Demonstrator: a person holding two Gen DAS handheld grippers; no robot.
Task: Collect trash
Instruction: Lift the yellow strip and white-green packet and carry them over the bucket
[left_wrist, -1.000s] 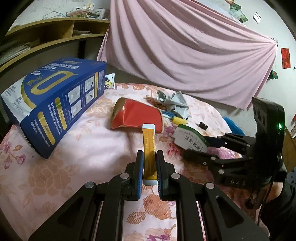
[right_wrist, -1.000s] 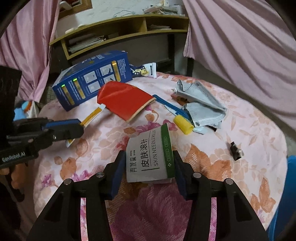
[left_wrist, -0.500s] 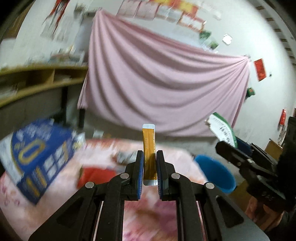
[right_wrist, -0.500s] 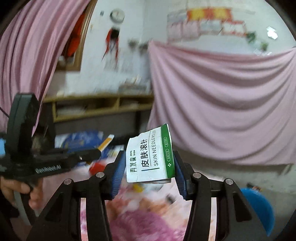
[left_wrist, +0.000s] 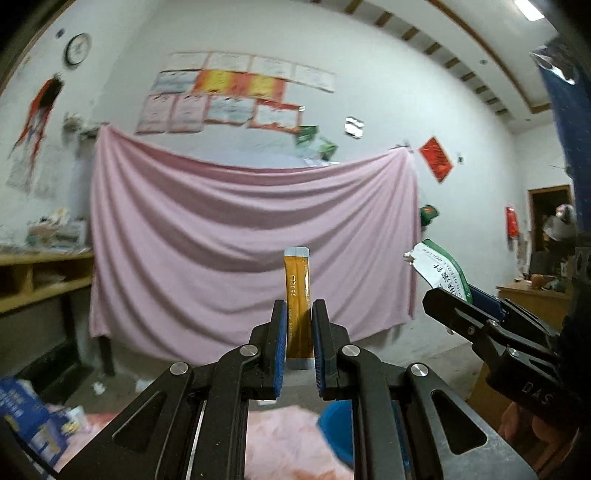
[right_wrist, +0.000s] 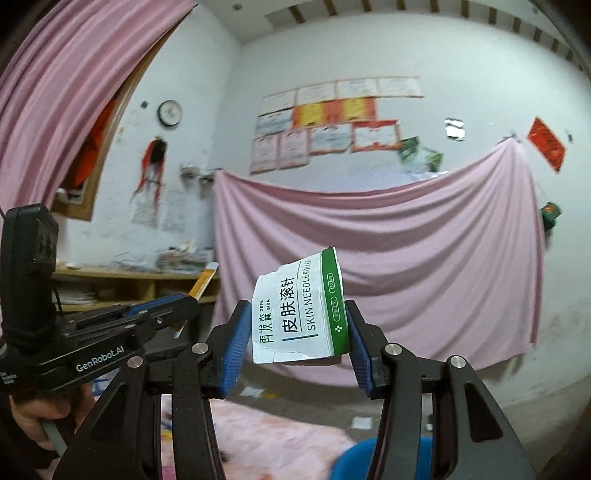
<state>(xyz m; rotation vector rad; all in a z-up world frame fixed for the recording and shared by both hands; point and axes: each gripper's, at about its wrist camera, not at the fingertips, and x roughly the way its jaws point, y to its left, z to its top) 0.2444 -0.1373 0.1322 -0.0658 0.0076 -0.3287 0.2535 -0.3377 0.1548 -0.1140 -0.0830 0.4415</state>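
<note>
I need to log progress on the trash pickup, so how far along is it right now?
Done: two pieces are picked up. The left tongs are shut on an orange sachet, the right tongs on a torn white and green box. In hand: both are held up in the air, with the blue bin below. Left: dropping them in, plus the blue carton lying by the pink cloth.

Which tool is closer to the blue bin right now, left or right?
Hard to call, roughly equal. The blue bin shows low beneath both. The left tool holds an orange sachet above it; the right tool holds a white-green box above it.
</note>
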